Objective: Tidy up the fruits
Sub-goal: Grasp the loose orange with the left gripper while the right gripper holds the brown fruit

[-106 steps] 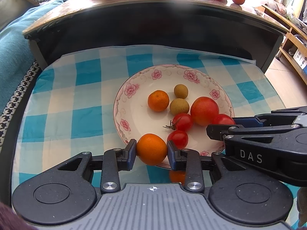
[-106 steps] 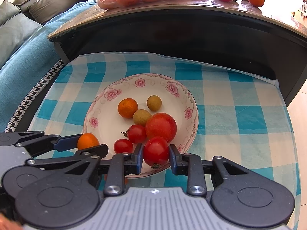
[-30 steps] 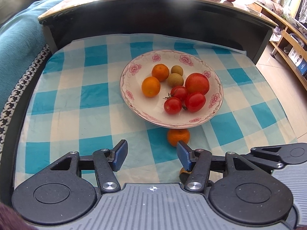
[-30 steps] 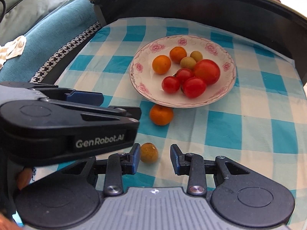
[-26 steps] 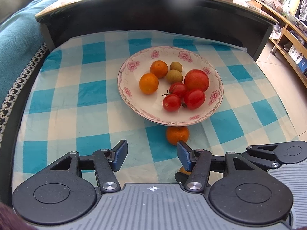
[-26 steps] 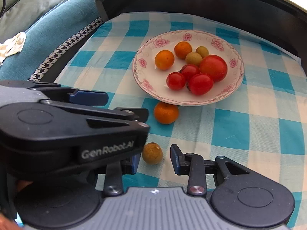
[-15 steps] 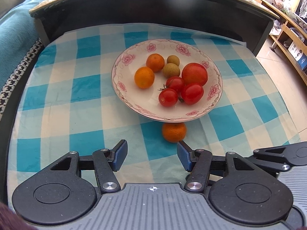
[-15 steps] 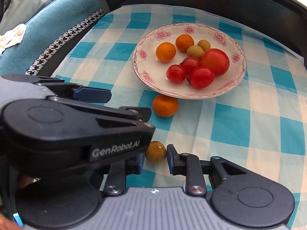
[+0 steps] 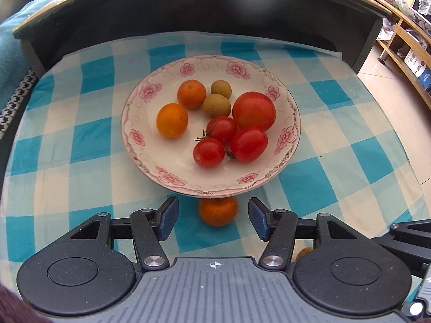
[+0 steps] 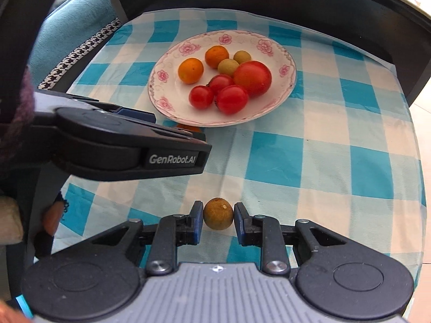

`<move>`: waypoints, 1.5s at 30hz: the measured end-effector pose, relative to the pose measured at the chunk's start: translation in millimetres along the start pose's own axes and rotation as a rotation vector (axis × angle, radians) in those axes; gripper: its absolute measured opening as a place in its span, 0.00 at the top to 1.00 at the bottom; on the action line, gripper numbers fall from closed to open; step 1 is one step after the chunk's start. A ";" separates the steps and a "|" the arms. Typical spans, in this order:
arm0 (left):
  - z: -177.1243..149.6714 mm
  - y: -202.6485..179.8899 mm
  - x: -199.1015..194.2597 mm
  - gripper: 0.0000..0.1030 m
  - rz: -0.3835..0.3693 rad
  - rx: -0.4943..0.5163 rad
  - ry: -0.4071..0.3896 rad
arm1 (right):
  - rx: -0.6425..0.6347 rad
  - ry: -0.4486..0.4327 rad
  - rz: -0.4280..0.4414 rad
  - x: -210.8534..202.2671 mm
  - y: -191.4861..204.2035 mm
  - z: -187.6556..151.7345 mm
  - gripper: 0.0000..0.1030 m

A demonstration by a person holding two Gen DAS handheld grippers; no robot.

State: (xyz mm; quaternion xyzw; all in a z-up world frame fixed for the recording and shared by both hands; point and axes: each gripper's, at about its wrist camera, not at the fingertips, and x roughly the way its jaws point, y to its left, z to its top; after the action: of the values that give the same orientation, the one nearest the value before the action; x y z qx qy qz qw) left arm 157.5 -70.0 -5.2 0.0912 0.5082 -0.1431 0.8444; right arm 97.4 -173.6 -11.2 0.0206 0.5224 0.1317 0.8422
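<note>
A flowered white plate (image 9: 140, 140) on the blue checked cloth holds two oranges, two longans, a large tomato and three small tomatoes. Just in front of its near rim a loose orange (image 9: 218, 211) lies on the cloth. It sits between the fingers of my left gripper (image 9: 212, 212), which is open and touches it on neither side. Further toward me, my right gripper (image 10: 218, 215) is shut on a small brown longan (image 10: 218, 214), both blue pads against its sides. In the right wrist view the left gripper's body (image 10: 121, 148) hides most of the loose orange (image 10: 188, 127).
A dark curved table edge (image 9: 215, 8) rises behind the cloth. To the left is a teal sofa (image 10: 75, 27) with a houndstooth trim. Wooden shelves (image 9: 404, 40) and tiled floor lie to the right. The cloth (image 10: 336, 161) right of the plate is bare.
My right gripper has shut on the longan, which lay loose between its open fingers. My left gripper has moved forward and down, so the loose orange now sits between its fingers.
</note>
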 end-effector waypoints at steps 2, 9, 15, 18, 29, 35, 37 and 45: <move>0.7 -1.8 5.2 0.41 -0.001 0.003 0.007 | -0.003 0.005 -0.012 0.9 -2.5 -0.5 0.73; 1.0 -1.0 10.8 0.59 0.003 0.004 0.024 | 0.013 0.015 -0.022 3.7 -13.2 0.8 0.73; -10.5 -1.9 1.3 0.60 0.025 0.048 0.037 | 0.011 0.011 -0.043 2.3 -14.5 2.2 0.73; -19.1 0.5 -6.7 0.60 0.040 0.072 0.044 | 0.011 0.010 -0.051 1.5 -15.2 1.7 0.73; -37.0 7.8 -12.6 0.58 0.023 0.060 0.073 | 0.016 0.000 -0.069 1.8 -18.7 -0.4 0.73; -32.7 7.7 -8.6 0.58 0.011 0.053 0.063 | 0.031 0.016 -0.060 8.8 -20.4 0.4 0.73; -32.2 7.5 -8.4 0.57 0.011 0.056 0.063 | 0.035 0.011 -0.064 9.5 -20.8 2.3 0.73; -37.3 6.2 -13.3 0.60 0.018 0.063 0.062 | 0.042 0.002 -0.069 9.6 -21.7 4.7 0.73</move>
State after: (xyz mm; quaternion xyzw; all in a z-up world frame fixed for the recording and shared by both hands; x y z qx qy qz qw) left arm 122.6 -50.9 -10.7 0.1267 0.5285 -0.1488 0.8261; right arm 109.9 -191.7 -21.3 0.0201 0.5262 0.0918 0.8452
